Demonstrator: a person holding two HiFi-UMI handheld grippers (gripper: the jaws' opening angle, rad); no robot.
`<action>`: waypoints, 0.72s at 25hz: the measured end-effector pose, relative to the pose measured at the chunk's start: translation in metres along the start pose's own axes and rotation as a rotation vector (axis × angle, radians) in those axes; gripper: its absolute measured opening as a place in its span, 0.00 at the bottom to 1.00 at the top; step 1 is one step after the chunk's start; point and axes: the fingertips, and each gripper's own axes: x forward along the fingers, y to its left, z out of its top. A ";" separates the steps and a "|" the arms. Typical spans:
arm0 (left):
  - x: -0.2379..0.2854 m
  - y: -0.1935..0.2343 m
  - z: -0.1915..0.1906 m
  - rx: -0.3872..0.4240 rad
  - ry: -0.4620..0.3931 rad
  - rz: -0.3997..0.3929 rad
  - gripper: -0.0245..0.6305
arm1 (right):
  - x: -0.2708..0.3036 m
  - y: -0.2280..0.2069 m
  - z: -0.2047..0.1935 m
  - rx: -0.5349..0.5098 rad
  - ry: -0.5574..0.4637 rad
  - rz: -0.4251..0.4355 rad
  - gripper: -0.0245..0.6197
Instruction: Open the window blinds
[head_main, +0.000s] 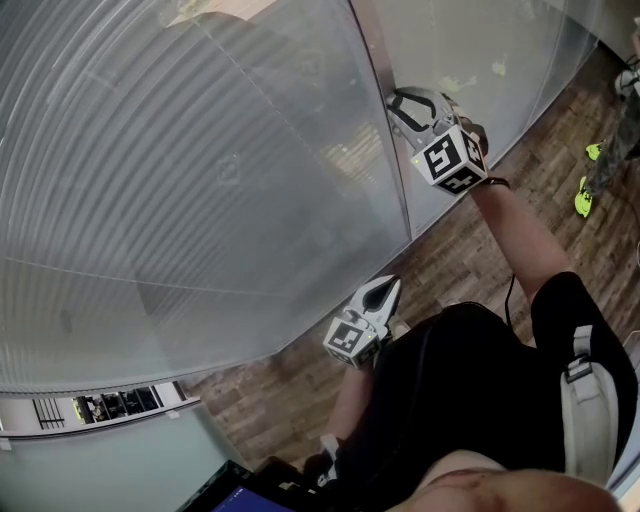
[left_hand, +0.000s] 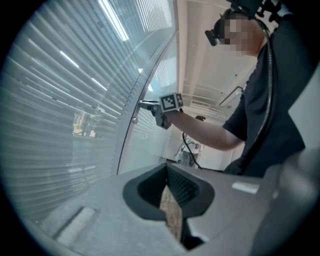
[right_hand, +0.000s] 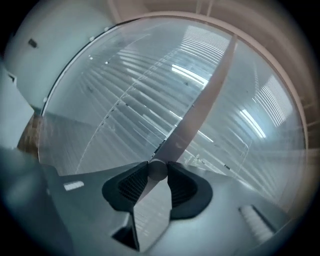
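While the window blinds (head_main: 180, 200) lie slats-closed behind the glass from 9 to 12 o'clock, the right claw (right_hand: 158, 172) is clamped on the small round tilt knob (right_hand: 157, 167) on the frame post (head_main: 385, 130) at 1 o'clock. That looks like the knob-turning step, so next up is rolling the wrist without slipping off. The left claw (left_hand: 167, 200) hangs at 6 o'clock, pinched together and empty, and no writing is readable, only square markers.

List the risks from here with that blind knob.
1. The right gripper pinches the small round knob just at its pads' tips, so a twist may slip it off.
2. The blinds look closed behind the glass pane; forcing the knob the wrong way might strain the mechanism.
3. The left gripper, shut and empty, hangs near the glass pane and could bump it.
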 end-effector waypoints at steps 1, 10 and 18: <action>-0.001 0.000 0.001 -0.001 -0.001 0.001 0.04 | 0.000 -0.002 0.000 0.061 -0.008 -0.001 0.23; -0.005 0.000 -0.006 -0.014 0.013 -0.026 0.04 | 0.005 -0.005 -0.012 0.585 -0.073 0.041 0.23; -0.010 -0.001 -0.008 -0.004 0.021 -0.052 0.04 | 0.002 -0.009 -0.010 0.864 -0.094 0.090 0.23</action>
